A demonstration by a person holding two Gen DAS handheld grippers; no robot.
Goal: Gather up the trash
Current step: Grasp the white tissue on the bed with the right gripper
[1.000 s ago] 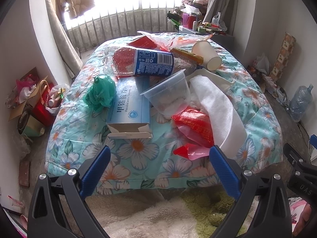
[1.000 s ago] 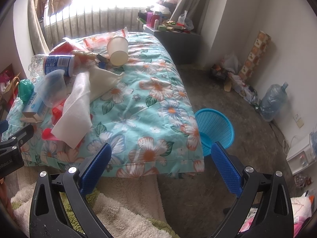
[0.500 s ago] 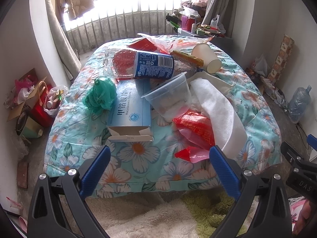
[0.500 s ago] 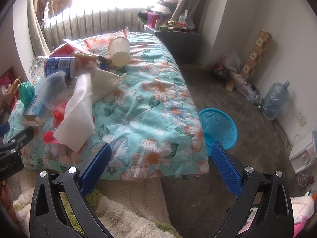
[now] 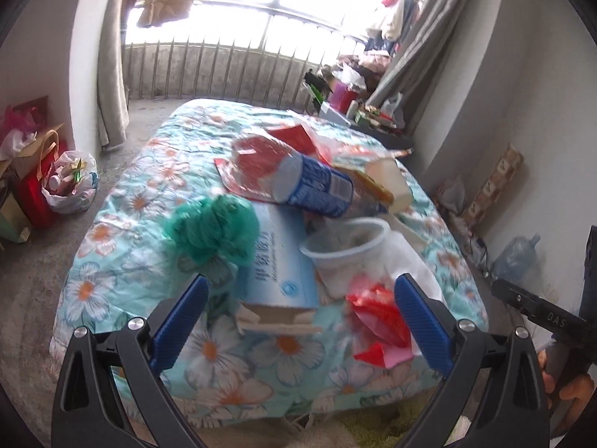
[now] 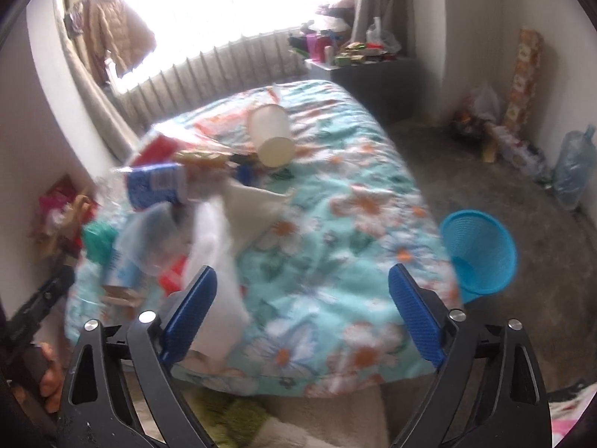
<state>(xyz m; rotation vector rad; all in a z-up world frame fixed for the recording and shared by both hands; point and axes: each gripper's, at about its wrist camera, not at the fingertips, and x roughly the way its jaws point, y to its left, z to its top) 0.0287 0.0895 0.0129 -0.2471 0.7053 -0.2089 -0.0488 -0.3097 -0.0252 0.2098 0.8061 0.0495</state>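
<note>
Trash lies heaped on a floral bedspread (image 5: 123, 261): a light blue carton (image 5: 280, 272), a crumpled green bag (image 5: 214, 229), a clear plastic cup (image 5: 345, 252), a blue-labelled bottle (image 5: 317, 186), red wrappers (image 5: 380, 313) and a white tissue sheet (image 6: 218, 257). A paper cup (image 6: 272, 138) lies on its side farther back. My left gripper (image 5: 300, 321) hangs open over the bed's near edge, with the carton's end seen between its fingers, untouched. My right gripper (image 6: 302, 311) is open above the bedspread; its jaws are closing on nothing, the left finger beside the tissue.
A blue mesh basket (image 6: 481, 254) stands on the floor at the bed's right side. Bags (image 5: 69, 183) crowd the left wall, a water jug (image 6: 574, 171) and boxes the right wall. A cluttered cabinet (image 6: 358, 63) stands by the railed window. A shaggy rug lies below the grippers.
Both views have swung and tilted, with motion blur. The trash pile now sits closer to the left gripper's fingers. The right gripper's fingers stand slightly narrower than before.
</note>
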